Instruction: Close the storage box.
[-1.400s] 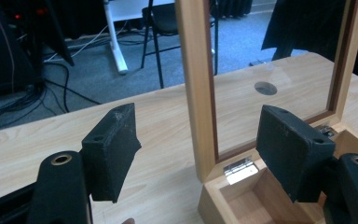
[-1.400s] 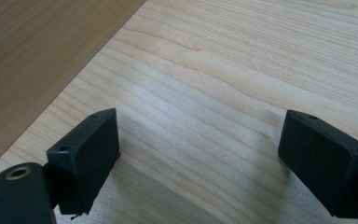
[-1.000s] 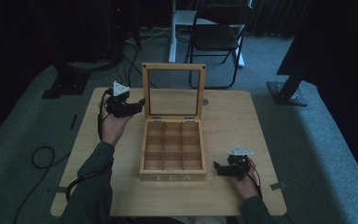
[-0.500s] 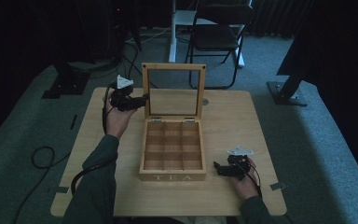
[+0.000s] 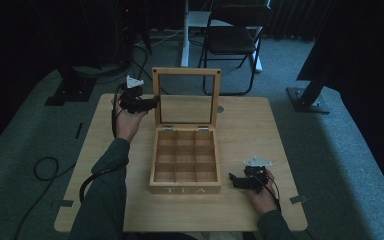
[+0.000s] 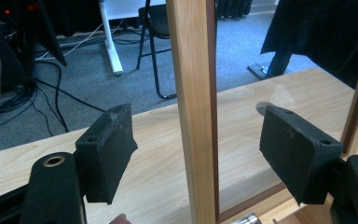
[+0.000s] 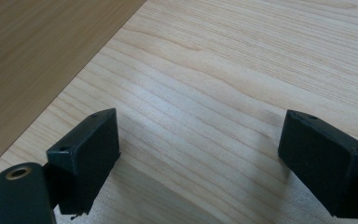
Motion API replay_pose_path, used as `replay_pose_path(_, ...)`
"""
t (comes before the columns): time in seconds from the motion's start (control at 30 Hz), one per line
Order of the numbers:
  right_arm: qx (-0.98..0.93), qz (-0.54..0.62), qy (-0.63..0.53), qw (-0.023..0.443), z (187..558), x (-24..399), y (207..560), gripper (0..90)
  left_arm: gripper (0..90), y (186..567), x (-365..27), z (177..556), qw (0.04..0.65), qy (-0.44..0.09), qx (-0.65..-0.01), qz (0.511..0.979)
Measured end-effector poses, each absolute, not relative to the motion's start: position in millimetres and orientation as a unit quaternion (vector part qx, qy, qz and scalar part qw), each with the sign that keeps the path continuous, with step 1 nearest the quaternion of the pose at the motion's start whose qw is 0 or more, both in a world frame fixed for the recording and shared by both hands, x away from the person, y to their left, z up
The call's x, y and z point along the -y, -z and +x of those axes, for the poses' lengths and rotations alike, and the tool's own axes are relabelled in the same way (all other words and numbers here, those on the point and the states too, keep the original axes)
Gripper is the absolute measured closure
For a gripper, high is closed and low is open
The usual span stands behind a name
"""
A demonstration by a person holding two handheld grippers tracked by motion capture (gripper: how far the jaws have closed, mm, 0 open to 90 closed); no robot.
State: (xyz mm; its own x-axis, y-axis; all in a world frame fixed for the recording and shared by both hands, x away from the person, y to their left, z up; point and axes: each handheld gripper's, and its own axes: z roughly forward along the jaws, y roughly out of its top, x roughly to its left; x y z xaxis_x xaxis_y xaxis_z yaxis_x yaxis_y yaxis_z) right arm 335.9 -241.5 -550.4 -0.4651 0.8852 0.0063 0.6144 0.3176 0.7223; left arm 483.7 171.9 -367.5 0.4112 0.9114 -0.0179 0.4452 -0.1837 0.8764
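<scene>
A wooden tea box (image 5: 185,190) with several empty compartments sits mid-table, its glass-paned lid (image 5: 186,72) standing upright. My left gripper (image 5: 152,102) is at the lid's left edge. In the left gripper view the lid's wooden side rail (image 6: 193,70) stands between the jaws of the left gripper (image 6: 200,154). The jaws have just been opening, and neither pad touches the rail. My right gripper (image 5: 235,181) rests low over the table right of the box's front corner. It is open, with bare tabletop (image 7: 242,60) between its jaws (image 7: 200,158).
The light wooden table (image 5: 260,130) has free room right of the box. A folding chair (image 5: 232,40) and a white stand leg stand beyond the far edge. Cables lie on the floor at left. The box's side wall (image 7: 37,46) is close to the right gripper.
The left hand and its gripper have edged right and slightly farther away, up to the lid's left edge. The lid still stands upright. The right gripper has not moved.
</scene>
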Motion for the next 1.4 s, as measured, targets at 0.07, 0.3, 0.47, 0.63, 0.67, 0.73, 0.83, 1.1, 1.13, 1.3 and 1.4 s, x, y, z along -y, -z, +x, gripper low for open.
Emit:
replay_pose_path(0.07, -0.787, 0.477, -0.338, 0.201, 335.9, 241.5, 550.4, 12.0, 26.4, 367.7, -172.0, 487.7, 0.431, -0.268, -0.474, 0.72)
replay_pose_path(0.3, -0.787, 0.477, -0.338, 0.201, 335.9, 241.5, 550.4, 12.0, 26.1, 369.8, -174.4, 498.4, 0.439, -0.252, -0.479, 0.717)
replay_pose_path(0.47, -0.787, 0.476, -0.338, 0.2, 335.5, 241.4, 550.4, 12.0, 26.2, 374.4, -175.1, 507.9, 0.439, -0.239, -0.488, 0.716)
replay_pose_path(0.63, -0.788, 0.475, -0.338, 0.2, 335.2, 241.3, 550.4, 12.0, 26.7, 375.0, -174.0, 513.5, 0.457, -0.226, -0.487, 0.709)
replay_pose_path(0.67, -0.788, 0.475, -0.338, 0.2, 335.2, 241.3, 550.4, 12.0, 26.8, 375.0, -173.6, 514.6, 0.459, -0.225, -0.486, 0.709)
replay_pose_path(0.73, -0.788, 0.475, -0.338, 0.2, 335.2, 241.2, 550.4, 12.0, 26.8, 374.5, -172.5, 516.8, 0.461, -0.225, -0.487, 0.707)
replay_pose_path(0.83, -0.788, 0.475, -0.338, 0.2, 335.2, 241.2, 550.3, 12.0, 27.8, 375.6, -169.7, 519.9, 0.461, -0.219, -0.486, 0.71)
replay_pose_path(1.1, -0.788, 0.475, -0.338, 0.2, 335.2, 241.2, 550.4, 12.0, 30.0, 385.0, -164.1, 529.2, 0.47, -0.194, -0.493, 0.706)
replay_pose_path(1.13, -0.788, 0.475, -0.338, 0.2, 335.2, 241.3, 550.3, 12.0, 30.3, 384.9, -163.2, 530.0, 0.473, -0.192, -0.491, 0.706)
replay_pose_path(1.3, -0.788, 0.474, -0.338, 0.2, 335.3, 241.3, 550.4, 12.0, 31.6, 381.8, -157.1, 531.2, 0.479, -0.189, -0.478, 0.711)
replay_pose_path(1.4, -0.788, 0.474, -0.338, 0.2, 335.1, 241.3, 550.4, 12.0, 32.8, 381.8, -156.0, 531.2, 0.488, -0.181, -0.477, 0.708)
